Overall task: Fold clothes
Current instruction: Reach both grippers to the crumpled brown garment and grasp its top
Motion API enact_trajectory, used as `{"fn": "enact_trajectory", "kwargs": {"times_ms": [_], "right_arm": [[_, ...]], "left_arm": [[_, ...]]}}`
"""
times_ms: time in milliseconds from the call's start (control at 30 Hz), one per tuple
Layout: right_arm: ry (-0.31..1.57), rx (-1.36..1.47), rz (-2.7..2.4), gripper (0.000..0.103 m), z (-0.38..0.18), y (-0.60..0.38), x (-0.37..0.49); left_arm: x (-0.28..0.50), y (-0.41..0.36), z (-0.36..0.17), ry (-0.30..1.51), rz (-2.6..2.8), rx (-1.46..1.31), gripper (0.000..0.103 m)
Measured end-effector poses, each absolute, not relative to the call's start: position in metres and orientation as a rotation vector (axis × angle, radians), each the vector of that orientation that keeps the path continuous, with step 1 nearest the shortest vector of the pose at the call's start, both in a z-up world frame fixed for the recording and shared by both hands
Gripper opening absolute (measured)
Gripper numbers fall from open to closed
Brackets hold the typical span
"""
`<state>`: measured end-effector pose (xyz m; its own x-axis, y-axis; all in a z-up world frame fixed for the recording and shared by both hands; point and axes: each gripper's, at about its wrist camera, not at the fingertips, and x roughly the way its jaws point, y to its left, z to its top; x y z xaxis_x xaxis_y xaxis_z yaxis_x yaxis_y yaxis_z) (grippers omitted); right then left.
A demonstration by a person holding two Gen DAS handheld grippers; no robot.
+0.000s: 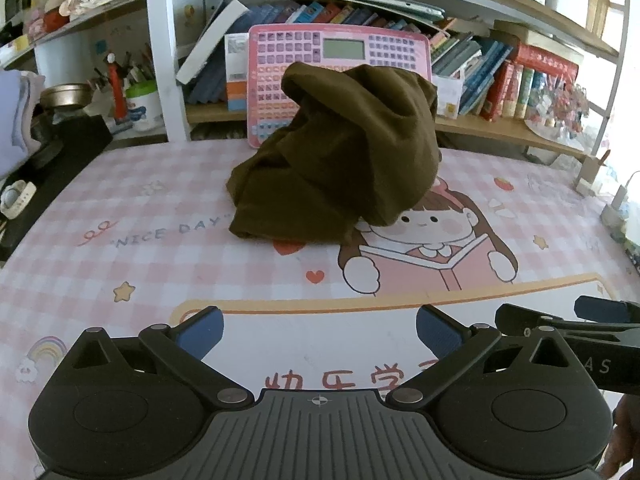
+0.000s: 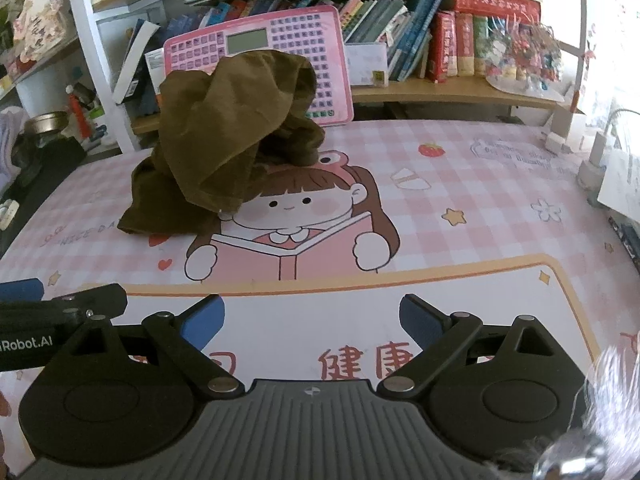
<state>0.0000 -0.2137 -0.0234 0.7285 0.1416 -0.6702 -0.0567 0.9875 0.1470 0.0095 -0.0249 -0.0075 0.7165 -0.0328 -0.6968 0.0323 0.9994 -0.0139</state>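
A dark olive-brown garment [image 1: 340, 156] lies crumpled in a tall heap at the far middle of the pink checked desk mat [image 1: 160, 216]; it also shows in the right wrist view [image 2: 224, 144], far left. My left gripper [image 1: 319, 330] is open and empty, low over the mat's near part, well short of the garment. My right gripper [image 2: 312, 316] is open and empty, also near the front edge. Each gripper shows at the edge of the other's view: the right one [image 1: 568, 320], the left one [image 2: 60, 300].
A pink toy keyboard tablet [image 1: 340, 52] leans against the bookshelf [image 1: 500, 128] right behind the garment. Books fill the shelf. A black box with a metal bowl [image 1: 64, 96] stands at the left. Chargers and cables [image 2: 596, 164] sit at the right edge.
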Motion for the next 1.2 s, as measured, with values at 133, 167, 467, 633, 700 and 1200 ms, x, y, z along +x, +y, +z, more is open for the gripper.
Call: {"fn": "enact_trajectory", "kwargs": {"times_ms": [133, 167, 467, 633, 700, 1200], "right_arm": [[0.756, 0.136, 0.112, 0.095, -0.028, -0.219, -0.002], [0.752, 0.143, 0.11, 0.095, -0.028, -0.221, -0.002], [0.72, 0.311, 0.061, 0.097, -0.023, -0.251, -0.003], [0.735, 0.344, 0.022, 0.096, -0.025, -0.26, -0.001], [0.732, 0.345, 0.012, 0.096, -0.025, -0.262, -0.001], [0.742, 0.619, 0.037, 0.097, -0.025, -0.286, 0.001]], "left_arm": [[0.01, -0.029, -0.009, 0.78, -0.042, -0.001, 0.103], [0.01, -0.03, -0.009, 0.782, -0.046, -0.001, 0.103], [0.027, -0.039, 0.0, 0.732, -0.077, 0.048, 0.103], [0.051, -0.04, 0.01, 0.678, -0.065, 0.045, 0.103], [0.064, -0.04, 0.013, 0.659, -0.082, 0.004, 0.103], [0.142, -0.012, 0.017, 0.789, -0.213, -0.386, 0.003]]}}
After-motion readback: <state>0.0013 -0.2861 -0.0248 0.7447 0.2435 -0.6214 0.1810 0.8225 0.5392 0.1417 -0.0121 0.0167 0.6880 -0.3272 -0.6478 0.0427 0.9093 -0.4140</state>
